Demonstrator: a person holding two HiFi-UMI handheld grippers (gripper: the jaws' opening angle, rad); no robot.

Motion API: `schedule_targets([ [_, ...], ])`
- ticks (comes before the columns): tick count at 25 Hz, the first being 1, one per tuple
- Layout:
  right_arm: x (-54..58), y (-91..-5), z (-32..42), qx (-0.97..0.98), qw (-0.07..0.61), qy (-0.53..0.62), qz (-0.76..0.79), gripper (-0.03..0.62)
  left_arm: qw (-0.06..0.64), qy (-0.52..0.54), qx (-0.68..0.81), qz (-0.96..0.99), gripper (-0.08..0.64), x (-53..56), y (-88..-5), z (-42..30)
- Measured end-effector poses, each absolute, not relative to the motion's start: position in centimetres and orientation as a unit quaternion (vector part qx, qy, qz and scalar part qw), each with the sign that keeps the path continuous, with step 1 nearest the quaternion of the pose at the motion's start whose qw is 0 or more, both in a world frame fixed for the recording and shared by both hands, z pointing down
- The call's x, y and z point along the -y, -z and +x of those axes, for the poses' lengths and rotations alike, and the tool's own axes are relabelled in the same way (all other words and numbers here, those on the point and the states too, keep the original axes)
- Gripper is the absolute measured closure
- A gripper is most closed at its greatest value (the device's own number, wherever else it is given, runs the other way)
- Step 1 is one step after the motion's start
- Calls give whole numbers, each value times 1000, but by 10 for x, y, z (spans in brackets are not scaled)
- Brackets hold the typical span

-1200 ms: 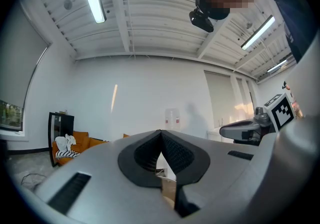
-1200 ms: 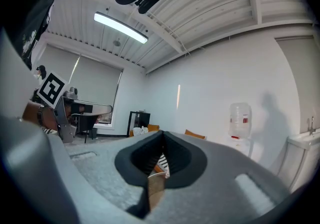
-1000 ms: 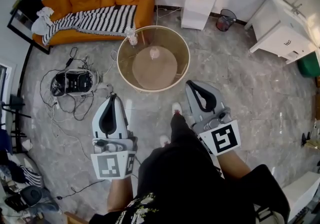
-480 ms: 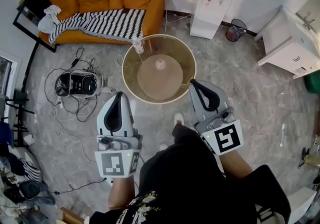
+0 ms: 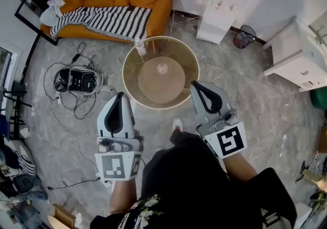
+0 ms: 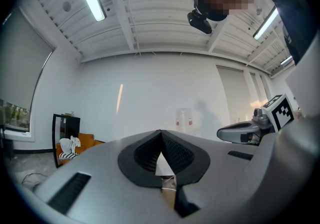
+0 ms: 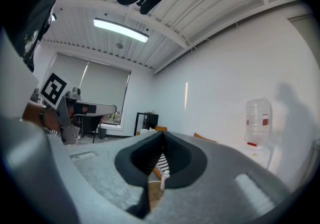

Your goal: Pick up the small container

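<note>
Both pairs of jaws are closed, pad against pad, with nothing between them. The left gripper (image 5: 120,96) and right gripper (image 5: 195,86) point level and forward, side by side. Their tips sit at the near rim of the round glass table (image 5: 129,84), one to each side. That looks like an approach pose, with no grasp begun.

Two small things stand on the table. A pale one near the middle (image 5: 162,68) is my guess for the container. A bottle (image 5: 139,46) stands at the far-left rim and shows through the gap below the right gripper's pads. Both are well apart from the jaws.

The forearms run back close to the body, elbows tucked and wrists straight. To grasp either thing, a gripper would have to open before reaching in over the rim.
</note>
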State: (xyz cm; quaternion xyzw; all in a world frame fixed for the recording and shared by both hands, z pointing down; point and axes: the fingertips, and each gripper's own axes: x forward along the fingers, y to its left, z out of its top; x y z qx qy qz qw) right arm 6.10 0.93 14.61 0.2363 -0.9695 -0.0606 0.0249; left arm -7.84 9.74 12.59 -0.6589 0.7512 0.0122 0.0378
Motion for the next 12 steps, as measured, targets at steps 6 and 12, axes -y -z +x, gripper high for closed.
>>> schedule_targets([
  [6,16,-153,58,978,23,62,199,595,36,-3,-773,-634,554,-84,-132,-72],
  [12,39,-165,47,981,16,47,188,595,29,14,-782,-622,555,-71,-140,-78],
])
